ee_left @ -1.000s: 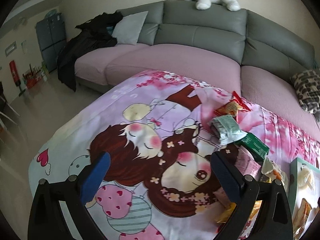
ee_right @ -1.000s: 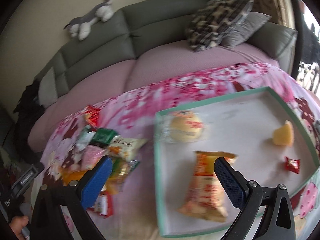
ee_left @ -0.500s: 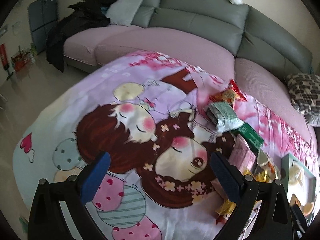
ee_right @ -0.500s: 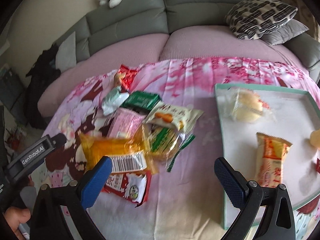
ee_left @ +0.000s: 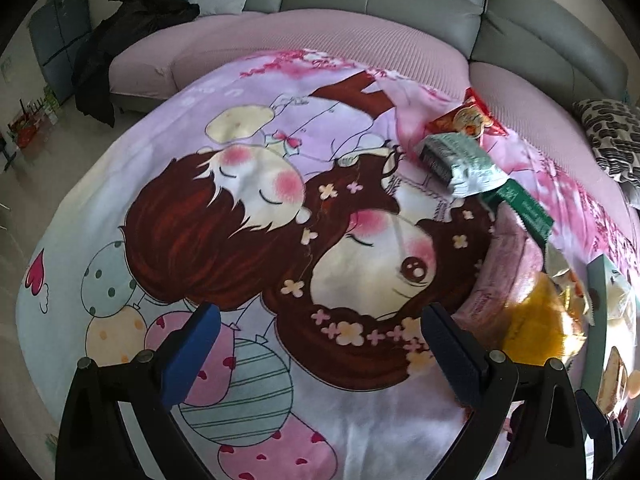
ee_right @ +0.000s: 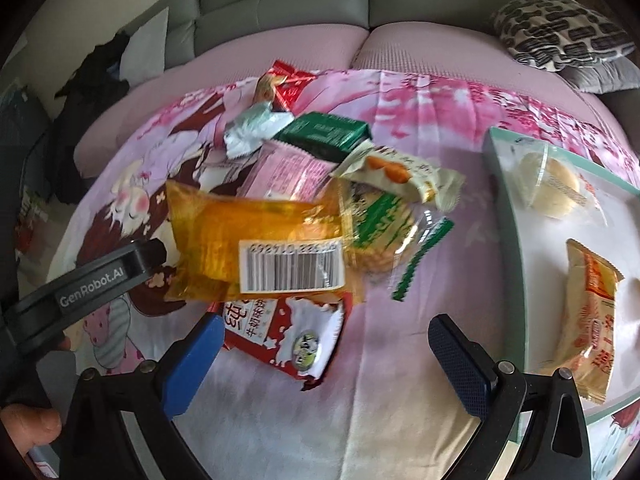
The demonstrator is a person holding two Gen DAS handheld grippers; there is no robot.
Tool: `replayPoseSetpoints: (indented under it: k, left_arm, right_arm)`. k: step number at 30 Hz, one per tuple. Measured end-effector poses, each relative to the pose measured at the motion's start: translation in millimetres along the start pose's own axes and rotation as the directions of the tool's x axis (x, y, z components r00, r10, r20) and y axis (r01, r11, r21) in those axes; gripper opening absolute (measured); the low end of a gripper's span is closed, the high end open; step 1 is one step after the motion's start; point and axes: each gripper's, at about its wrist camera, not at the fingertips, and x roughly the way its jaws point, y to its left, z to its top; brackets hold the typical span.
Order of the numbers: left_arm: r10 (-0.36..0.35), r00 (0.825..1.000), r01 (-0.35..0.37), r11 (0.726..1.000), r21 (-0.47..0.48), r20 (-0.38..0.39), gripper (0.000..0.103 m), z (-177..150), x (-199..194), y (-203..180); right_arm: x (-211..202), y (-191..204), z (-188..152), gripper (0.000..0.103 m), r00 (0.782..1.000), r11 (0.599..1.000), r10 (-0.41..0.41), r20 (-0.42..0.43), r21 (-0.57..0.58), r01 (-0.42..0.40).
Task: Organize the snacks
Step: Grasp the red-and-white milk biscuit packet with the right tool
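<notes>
A pile of snack packets lies on the cartoon-print cloth: a yellow packet with a barcode (ee_right: 256, 252), a red-and-white milk candy packet (ee_right: 288, 340), a green-and-clear packet (ee_right: 384, 232), a pink packet (ee_right: 288, 172), a dark green packet (ee_right: 324, 134) and a silver one (ee_right: 252, 126). My right gripper (ee_right: 320, 364) is open and empty, just in front of the red-and-white packet. The green-rimmed tray (ee_right: 500, 216) at the right holds a round cake (ee_right: 556, 188) and an orange packet (ee_right: 588, 312). My left gripper (ee_left: 320, 352) is open and empty over the bare cloth, left of the pile (ee_left: 520, 280).
A grey and pink corner sofa (ee_left: 360, 24) curves behind the table. A patterned cushion (ee_right: 560, 32) lies at the right, dark clothes (ee_left: 132, 28) at the left end. The left gripper's body (ee_right: 88, 284) reaches into the right wrist view.
My right gripper has swung left from the tray to the snack pile and come closer. My left gripper has moved down and forward over the cloth. Both stay open.
</notes>
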Motion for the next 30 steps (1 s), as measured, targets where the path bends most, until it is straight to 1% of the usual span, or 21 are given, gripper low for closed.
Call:
replayPoseSetpoints:
  k: [8,16,20,23,25,26,28,30]
  left_arm:
    - [0.014,0.999,-0.015,1.000,-0.011,-0.036,0.100,-1.4,11.0,9.8]
    - [0.008,0.999,-0.009,1.000,-0.023,-0.031,0.100,0.6,11.0,13.3]
    - [0.009,1.000,-0.010,1.000,-0.024,-0.029,0.100,0.2,10.6,13.4]
    - [0.010,1.000,-0.011,1.000,-0.024,-0.025,0.100,0.8,10.0,13.3]
    - [0.010,1.000,-0.010,1.000,-0.022,-0.024,0.100,0.9,9.9,12.6]
    - [0.010,1.000,-0.010,1.000,-0.021,-0.024,0.100,1.0,10.0,12.6]
    - [0.011,1.000,-0.011,1.000,-0.022,-0.024,0.100,1.0,10.0,13.0]
    - [0.011,1.000,-0.012,1.000,-0.025,-0.021,0.100,1.6,9.3,14.3]
  right_arm:
    - [14.2,17.3,0.8,0.103,1.000,1.000,0.005,-0.014,-0.009,-0.006]
    - [26.6,26.7,1.1,0.103,1.000,1.000,-0.008,-0.015,-0.015,0.008]
    - [29.2,33.0,1.3,0.103,1.000,0.999,0.006,-0.012,-0.034,-0.006]
    - [30.8,35.3,-0.8,0.103,1.000,0.999,-0.010,-0.017,-0.049,0.009]
    - [32.2,34.0,-1.5,0.102,0.999,0.999,-0.027,-0.021,-0.045,0.026]
    - [32.3,32.4,-1.8,0.099,0.999,0.998,-0.042,-0.021,-0.041,0.041]
    - [29.4,27.6,-3.0,0.096,0.999,0.999,-0.037,-0.018,-0.025,0.037]
    - [25.7,21.4,-3.6,0.088,0.999,0.999,-0.034,-0.013,-0.001,0.034]
